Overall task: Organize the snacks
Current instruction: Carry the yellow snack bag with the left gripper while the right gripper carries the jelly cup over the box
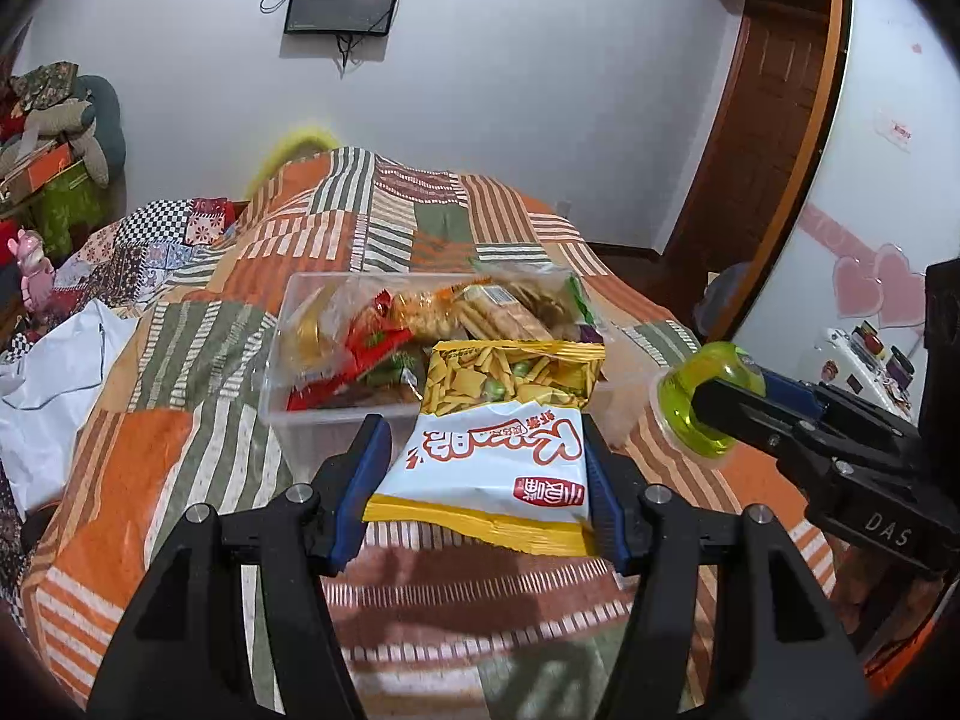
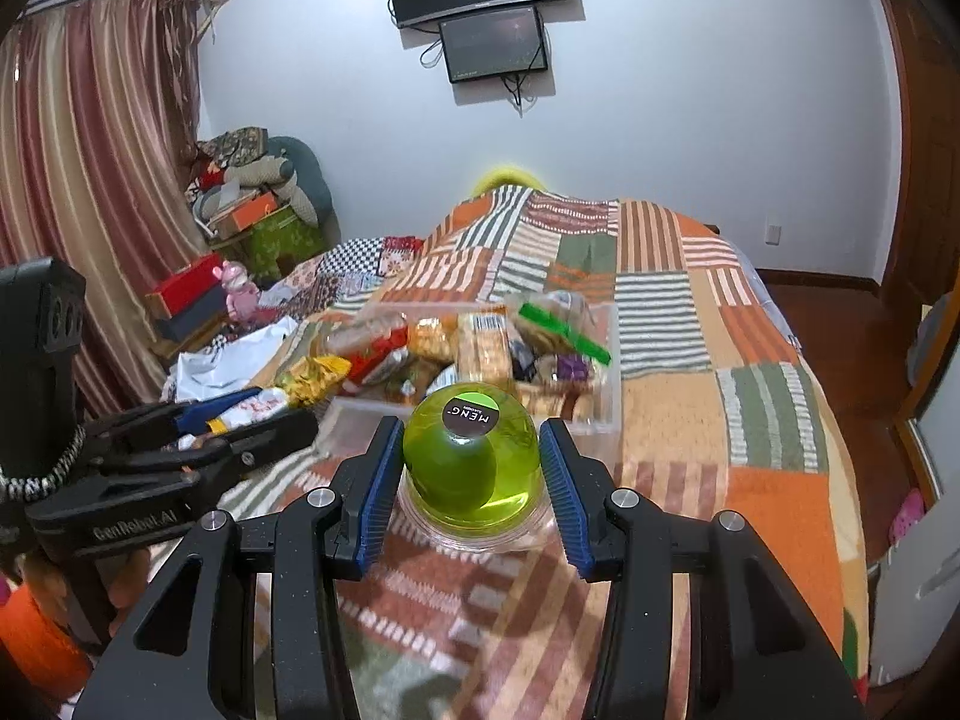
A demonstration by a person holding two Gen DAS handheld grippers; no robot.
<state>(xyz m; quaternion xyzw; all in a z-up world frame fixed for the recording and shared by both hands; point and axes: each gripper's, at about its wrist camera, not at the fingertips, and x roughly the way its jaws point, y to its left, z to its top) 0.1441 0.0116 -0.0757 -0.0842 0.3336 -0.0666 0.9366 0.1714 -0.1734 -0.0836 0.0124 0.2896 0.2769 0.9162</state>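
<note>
My left gripper point(image 1: 480, 468) is shut on a white and yellow snack bag point(image 1: 498, 450), held just in front of a clear plastic box point(image 1: 336, 420) that holds several snack packets. My right gripper point(image 2: 471, 480) is shut on a green jelly cup point(image 2: 471, 462) with a dark round label, held above the bed near the box point(image 2: 474, 426). In the left wrist view the right gripper point(image 1: 714, 408) and the cup point(image 1: 702, 396) are to the right of the box. In the right wrist view the left gripper point(image 2: 252, 426) is at the left with its bag point(image 2: 300, 384).
The box sits on a bed with an orange and green striped quilt point(image 1: 180, 450). A white cloth point(image 1: 54, 372) lies at the bed's left. Piled boxes and cushions point(image 2: 252, 204) stand by the curtain. Two screens point(image 2: 486, 6) hang on the far wall.
</note>
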